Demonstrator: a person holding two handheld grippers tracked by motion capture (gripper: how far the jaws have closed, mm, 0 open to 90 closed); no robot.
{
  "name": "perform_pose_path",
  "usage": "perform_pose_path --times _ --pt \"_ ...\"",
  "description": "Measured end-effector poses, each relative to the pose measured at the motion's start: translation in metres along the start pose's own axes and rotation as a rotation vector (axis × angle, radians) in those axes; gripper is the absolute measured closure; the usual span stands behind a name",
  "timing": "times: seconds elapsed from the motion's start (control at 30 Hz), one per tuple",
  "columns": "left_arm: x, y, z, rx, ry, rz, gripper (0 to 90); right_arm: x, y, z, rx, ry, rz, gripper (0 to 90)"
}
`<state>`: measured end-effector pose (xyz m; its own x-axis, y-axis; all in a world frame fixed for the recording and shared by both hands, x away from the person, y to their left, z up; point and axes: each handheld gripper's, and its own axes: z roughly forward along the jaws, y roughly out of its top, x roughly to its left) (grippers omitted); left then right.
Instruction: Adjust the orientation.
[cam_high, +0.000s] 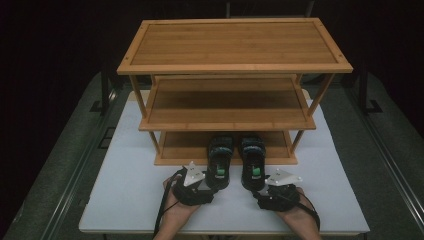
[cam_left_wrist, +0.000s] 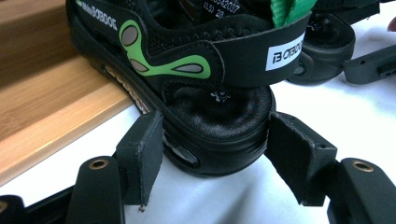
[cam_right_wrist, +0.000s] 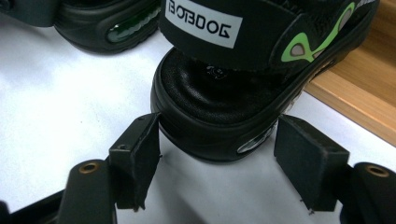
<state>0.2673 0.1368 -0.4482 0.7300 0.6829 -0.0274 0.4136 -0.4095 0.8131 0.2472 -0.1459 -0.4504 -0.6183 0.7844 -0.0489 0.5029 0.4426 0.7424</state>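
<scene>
High view puts two black sandals with green accents side by side at the front of a wooden shelf rack, toes on its bottom shelf, heels out on the white table; each long axis runs straight into the rack. The left gripper has its jaws spread around the left sandal's heel, pads near the sole. The right gripper stands open around the right sandal's heel.

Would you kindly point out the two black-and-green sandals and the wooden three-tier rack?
Left black-and-green sandal (cam_left_wrist: 219, 109): left gripper view, padded heel.
Right black-and-green sandal (cam_right_wrist: 205, 100): right gripper view, padded heel.
Wooden three-tier rack (cam_high: 235, 69): high view, top shelf's front rim.
</scene>
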Motion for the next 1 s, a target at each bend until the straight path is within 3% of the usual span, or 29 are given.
perform_pose_path --times 0.47,0.73,0.93,1.0 --pt "0.005 0.01 0.0 -0.018 -0.029 0.007 35.8 -0.004 0.014 -0.004 -0.028 0.017 -0.041 31.4" --pt "0.011 0.018 0.005 -0.001 -0.04 0.025 35.9 -0.007 0.024 -0.004 -0.042 0.03 -0.062 31.4" --pt "0.015 0.025 0.007 -0.026 -0.057 -0.006 36.4 -0.011 0.028 0.001 -0.05 0.035 -0.064 32.0" --pt "0.014 0.029 0.009 -0.016 -0.052 0.008 36.6 -0.012 0.029 0.003 -0.048 0.031 -0.067 32.6"
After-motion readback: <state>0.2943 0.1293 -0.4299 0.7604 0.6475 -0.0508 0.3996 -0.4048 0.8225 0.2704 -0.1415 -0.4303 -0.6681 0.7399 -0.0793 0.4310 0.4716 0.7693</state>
